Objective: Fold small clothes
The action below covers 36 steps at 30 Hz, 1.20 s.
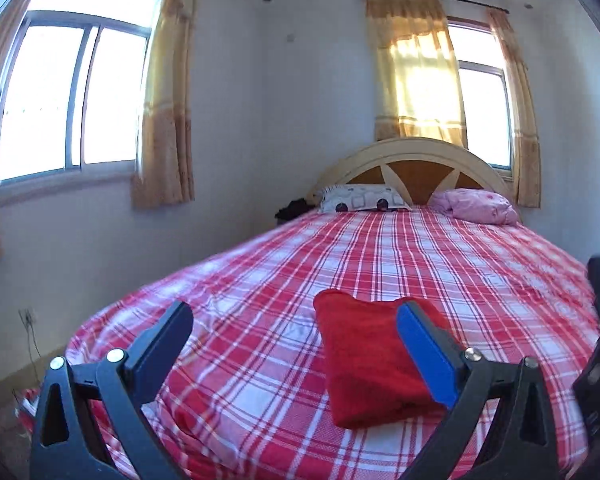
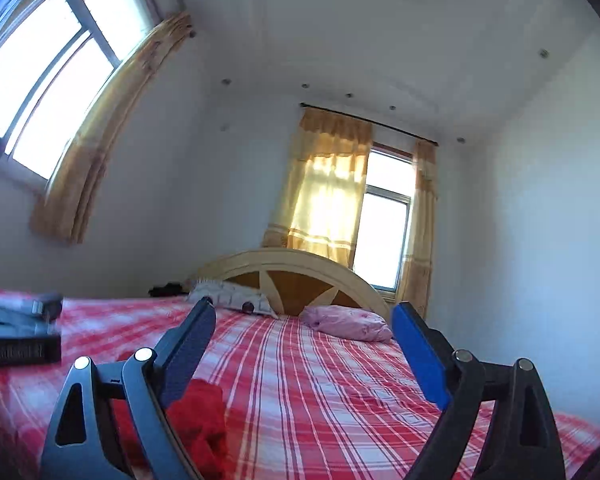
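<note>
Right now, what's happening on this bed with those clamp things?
A person holds a two-finger gripper in each hand to fold small clothes. A red garment lies folded into a neat block on the plaid bedsheet. The left gripper and the right gripper both hang open above the bed, gripping nothing. Two pillows, one patterned white and one pink, sit by the headboard.
</note>
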Each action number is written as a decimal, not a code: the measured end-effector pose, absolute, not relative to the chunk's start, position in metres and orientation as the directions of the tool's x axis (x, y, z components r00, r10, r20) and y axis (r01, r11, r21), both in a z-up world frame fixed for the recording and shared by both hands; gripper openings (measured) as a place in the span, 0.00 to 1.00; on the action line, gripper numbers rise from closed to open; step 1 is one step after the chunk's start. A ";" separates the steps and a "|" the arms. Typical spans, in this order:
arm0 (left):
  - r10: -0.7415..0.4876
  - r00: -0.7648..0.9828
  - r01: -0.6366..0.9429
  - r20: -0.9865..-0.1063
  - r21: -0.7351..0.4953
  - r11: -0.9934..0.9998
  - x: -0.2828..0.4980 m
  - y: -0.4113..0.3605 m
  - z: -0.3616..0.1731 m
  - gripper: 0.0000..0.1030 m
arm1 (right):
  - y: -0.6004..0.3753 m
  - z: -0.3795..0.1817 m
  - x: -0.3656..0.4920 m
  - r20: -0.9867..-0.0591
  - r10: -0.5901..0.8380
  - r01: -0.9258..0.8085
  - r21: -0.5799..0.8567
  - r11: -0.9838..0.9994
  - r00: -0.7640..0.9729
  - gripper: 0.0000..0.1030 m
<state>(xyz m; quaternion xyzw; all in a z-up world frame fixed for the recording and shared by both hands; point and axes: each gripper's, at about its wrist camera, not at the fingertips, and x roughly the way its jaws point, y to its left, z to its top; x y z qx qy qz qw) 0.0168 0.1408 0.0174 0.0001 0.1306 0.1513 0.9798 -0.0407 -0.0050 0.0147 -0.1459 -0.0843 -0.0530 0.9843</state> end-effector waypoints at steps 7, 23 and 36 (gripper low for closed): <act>0.278 0.904 -0.256 -0.325 0.109 0.961 0.015 0.119 0.011 1.00 | -0.003 0.000 -0.020 -0.179 0.039 -0.086 -0.263 0.961 0.983 0.88; 0.272 0.859 -0.336 -0.434 -0.078 0.939 -0.006 0.153 0.060 1.00 | -0.035 0.066 -0.006 -0.384 0.223 -0.176 0.154 0.972 0.896 0.88; 0.252 0.879 -0.277 -0.404 -0.003 0.961 -0.006 0.132 0.057 1.00 | -0.052 0.057 -0.008 -0.355 0.152 -0.090 0.186 0.979 0.922 0.88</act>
